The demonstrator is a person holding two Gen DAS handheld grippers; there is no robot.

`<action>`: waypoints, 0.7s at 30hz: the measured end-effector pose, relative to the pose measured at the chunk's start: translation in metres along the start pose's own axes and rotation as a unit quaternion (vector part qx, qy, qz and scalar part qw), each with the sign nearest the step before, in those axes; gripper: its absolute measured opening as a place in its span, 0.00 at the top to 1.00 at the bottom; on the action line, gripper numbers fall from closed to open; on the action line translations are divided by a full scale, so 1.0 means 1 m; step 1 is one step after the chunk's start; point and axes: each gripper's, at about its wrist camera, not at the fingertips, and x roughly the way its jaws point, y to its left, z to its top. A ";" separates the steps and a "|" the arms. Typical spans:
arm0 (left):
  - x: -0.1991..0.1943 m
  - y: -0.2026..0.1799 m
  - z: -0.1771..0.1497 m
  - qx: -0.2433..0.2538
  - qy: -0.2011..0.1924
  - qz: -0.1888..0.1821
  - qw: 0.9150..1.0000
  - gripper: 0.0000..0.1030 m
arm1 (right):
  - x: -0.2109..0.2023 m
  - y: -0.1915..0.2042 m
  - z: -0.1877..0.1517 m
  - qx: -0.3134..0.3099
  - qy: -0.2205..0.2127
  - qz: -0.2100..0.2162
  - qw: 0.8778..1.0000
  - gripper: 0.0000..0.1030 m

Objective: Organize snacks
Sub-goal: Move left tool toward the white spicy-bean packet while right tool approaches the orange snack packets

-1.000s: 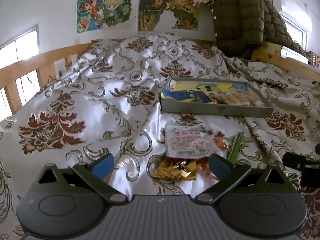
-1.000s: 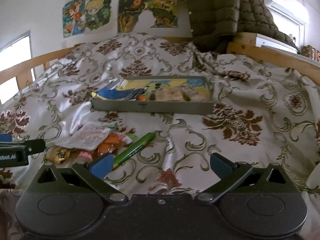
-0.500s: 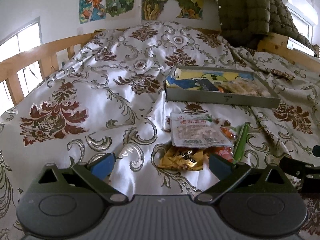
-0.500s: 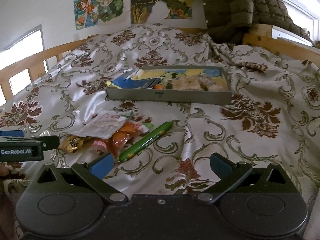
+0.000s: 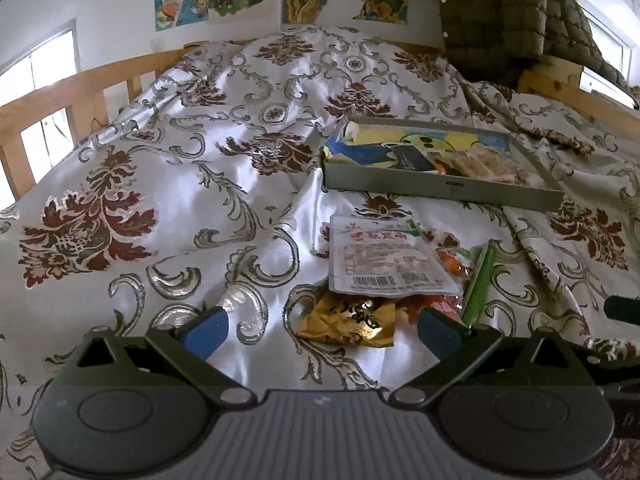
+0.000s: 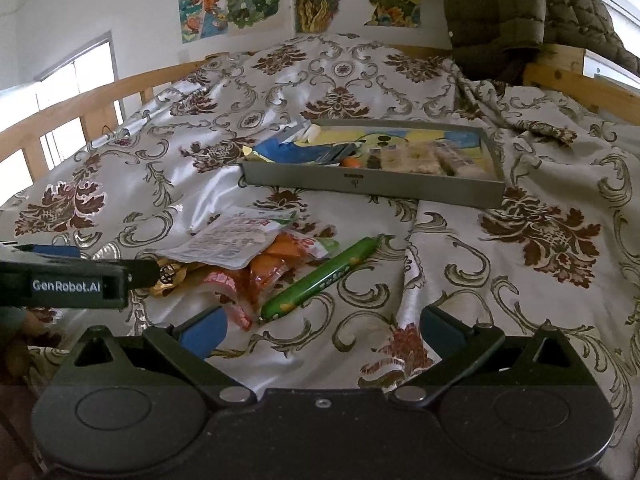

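— Hovering low over the bedspread (image 5: 168, 168), the left gripper (image 5: 322, 326) has its jaws spread wide with nothing between them; the gold wrapper (image 5: 348, 318) lies just ahead of its blue pads (image 5: 204, 326).

— And the right gripper (image 6: 324, 326)?

— Same pose, level and low, jaws parted and empty. The green stick snack (image 6: 320, 276) lies diagonally just ahead of its left pad.

— What does one camera catch that the other misses?

— The right view shows the left gripper's finger from the side, bearing the lettering "GenRobot.AI" (image 6: 66, 286), beside the snack pile. The left view looks down on the white packet (image 5: 384, 260), showing its red print and barcode; from the right that packet is seen edge-on.

— How do the snacks look?

— Heaped loosely: the white packet on top, orange-red pouches (image 6: 276, 264) under it, the gold wrapper at the near edge, the green stick alongside. Beyond them sits the grey tray (image 6: 372, 186), already holding a blue packet (image 6: 288, 152) and pale bars (image 6: 432, 160).
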 end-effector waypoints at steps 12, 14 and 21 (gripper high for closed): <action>0.011 0.002 0.013 -0.012 -0.005 -0.001 1.000 0.00 | 0.012 -0.005 0.009 -0.001 -0.003 0.003 1.000 0.01; 0.017 0.003 0.018 -0.011 -0.006 -0.004 1.000 0.00 | 0.017 -0.006 0.012 0.001 -0.003 0.005 1.000 0.01; 0.043 0.006 0.037 -0.012 -0.001 -0.012 1.000 0.00 | 0.034 -0.016 0.028 0.003 -0.032 0.004 0.999 0.01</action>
